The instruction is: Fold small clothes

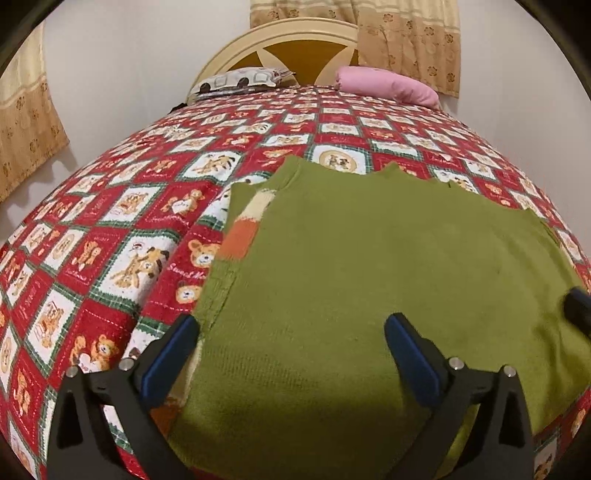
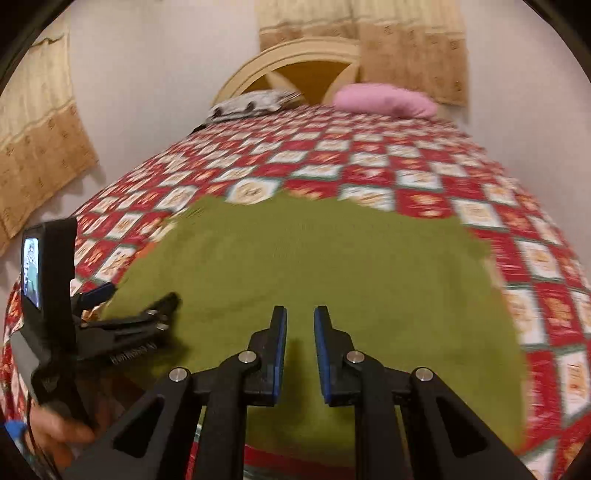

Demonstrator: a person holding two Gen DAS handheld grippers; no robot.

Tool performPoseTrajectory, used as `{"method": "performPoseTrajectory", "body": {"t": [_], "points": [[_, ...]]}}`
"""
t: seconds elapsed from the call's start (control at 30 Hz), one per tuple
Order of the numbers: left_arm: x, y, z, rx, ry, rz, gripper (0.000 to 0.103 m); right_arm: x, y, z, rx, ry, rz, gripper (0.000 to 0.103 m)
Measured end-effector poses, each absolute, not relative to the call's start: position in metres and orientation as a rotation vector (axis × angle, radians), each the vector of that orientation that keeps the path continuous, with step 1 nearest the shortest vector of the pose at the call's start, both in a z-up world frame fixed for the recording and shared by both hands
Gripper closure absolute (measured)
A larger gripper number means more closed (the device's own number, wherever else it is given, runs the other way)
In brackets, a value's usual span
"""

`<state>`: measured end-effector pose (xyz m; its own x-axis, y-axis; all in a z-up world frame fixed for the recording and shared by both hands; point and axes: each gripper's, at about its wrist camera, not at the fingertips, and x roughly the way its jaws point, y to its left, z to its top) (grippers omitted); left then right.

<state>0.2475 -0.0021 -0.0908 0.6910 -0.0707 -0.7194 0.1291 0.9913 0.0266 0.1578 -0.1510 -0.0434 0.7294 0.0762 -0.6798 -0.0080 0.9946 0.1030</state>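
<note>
Between the spread jaws of the left gripper lies only the near left edge of the green knit garment, not pinched. Its left finger sits over the bedspread, its right over the knit. The right gripper hovers over the garment's near middle, jaws parted by a narrow gap with nothing in them. The garment lies flat on the near part of the bed, an orange and cream striped piece showing at its left edge. Far off, a pink pillow and a patterned pillow rest by the headboard.
</note>
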Motion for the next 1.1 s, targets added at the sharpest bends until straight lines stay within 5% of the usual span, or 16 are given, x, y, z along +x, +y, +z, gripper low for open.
{"method": "performPoseTrajectory", "body": {"t": [0.13,0.53,0.9,1.0,1.07,1.1], "points": [[0.249,0.003,-0.092,0.038,0.813,-0.129,0.000,0.166,-0.129,-0.082,0.054,0.806,0.068,0.087],[0.191,0.091,-0.092,-0.410,0.836,-0.071,0.004,0.162,-0.140,-0.080,0.140,0.776,0.104,0.087],[0.204,0.058,-0.093,-0.453,0.832,-0.137,0.006,0.161,-0.146,-0.081,0.174,0.771,0.120,0.087],[0.221,0.064,-0.095,-0.525,0.819,-0.106,0.026,0.161,-0.147,-0.081,0.176,0.771,0.121,0.087],[0.227,0.064,-0.095,-0.537,0.826,-0.098,0.061,0.161,-0.147,-0.081,0.183,0.771,0.124,0.087],[0.227,0.061,-0.094,-0.527,0.831,-0.099,0.067,0.161,-0.148,-0.081,0.189,0.771,0.126,0.087]]}}
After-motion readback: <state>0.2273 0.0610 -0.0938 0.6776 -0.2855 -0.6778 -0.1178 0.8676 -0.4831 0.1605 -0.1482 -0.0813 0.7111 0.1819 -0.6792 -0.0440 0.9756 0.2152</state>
